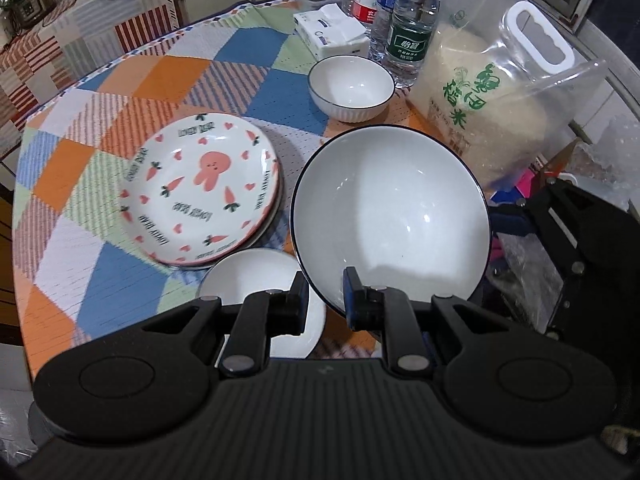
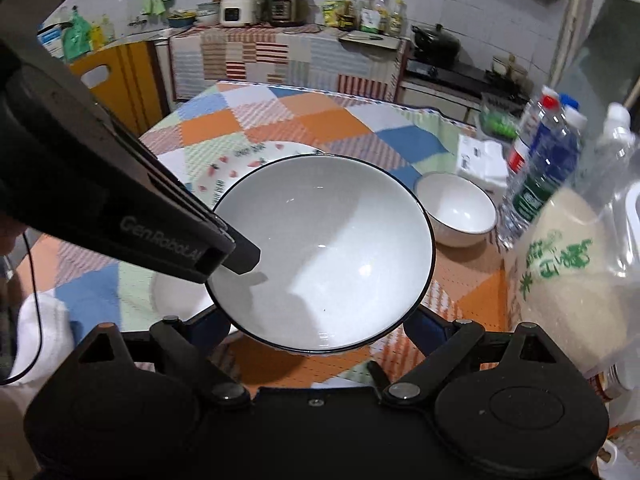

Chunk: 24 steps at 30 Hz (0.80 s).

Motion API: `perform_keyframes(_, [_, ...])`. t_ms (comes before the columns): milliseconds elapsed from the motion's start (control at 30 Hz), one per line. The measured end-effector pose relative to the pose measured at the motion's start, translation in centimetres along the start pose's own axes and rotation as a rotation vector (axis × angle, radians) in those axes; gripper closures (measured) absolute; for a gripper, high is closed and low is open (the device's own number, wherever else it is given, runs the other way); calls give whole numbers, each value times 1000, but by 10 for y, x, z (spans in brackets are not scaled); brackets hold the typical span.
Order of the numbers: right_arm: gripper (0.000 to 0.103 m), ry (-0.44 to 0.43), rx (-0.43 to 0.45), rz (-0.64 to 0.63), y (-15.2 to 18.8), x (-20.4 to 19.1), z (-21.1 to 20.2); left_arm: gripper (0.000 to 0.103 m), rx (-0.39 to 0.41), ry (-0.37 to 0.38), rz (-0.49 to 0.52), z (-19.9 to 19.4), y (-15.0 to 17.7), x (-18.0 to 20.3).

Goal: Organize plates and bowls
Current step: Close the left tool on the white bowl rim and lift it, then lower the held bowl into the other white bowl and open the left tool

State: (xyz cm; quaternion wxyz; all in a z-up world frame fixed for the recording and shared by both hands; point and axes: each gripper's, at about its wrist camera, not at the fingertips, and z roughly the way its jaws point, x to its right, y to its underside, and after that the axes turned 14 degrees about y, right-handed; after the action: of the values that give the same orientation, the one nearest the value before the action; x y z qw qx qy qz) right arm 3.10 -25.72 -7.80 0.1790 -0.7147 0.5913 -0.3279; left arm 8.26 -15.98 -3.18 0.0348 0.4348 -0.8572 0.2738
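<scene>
The large white bowl (image 1: 394, 216) is lifted and tilted above the patchwork tablecloth (image 1: 248, 76). The left gripper (image 1: 326, 298) pinches its near rim with narrow fingers. The right gripper (image 2: 316, 326) stands wide around the bowl's underside. To the left lies the carrot plate (image 1: 200, 190), with the small white dish (image 1: 260, 276) near and the small bowl (image 1: 351, 88) far.

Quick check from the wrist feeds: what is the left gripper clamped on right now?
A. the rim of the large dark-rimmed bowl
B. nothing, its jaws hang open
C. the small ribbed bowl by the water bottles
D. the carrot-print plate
A: in the left wrist view the left gripper has its jaws on either side of the rim of the large dark-rimmed bowl, which is tilted up off the table.
</scene>
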Motion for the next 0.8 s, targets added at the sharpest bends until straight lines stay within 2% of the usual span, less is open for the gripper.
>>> perform_keyframes(367, [8,-68,5,-76,-12,-49,-15,87,-8,-35,-38,-32,34,-34])
perform_keyframes(733, [8,-139,-41,-114,-15,-80,15,87,-68,-63,-104,-10,47,-75])
perform_keyframes(800, [9,-147,-22,-141,-14,-85,20,87,-79,-67,-116,-4,46,-82])
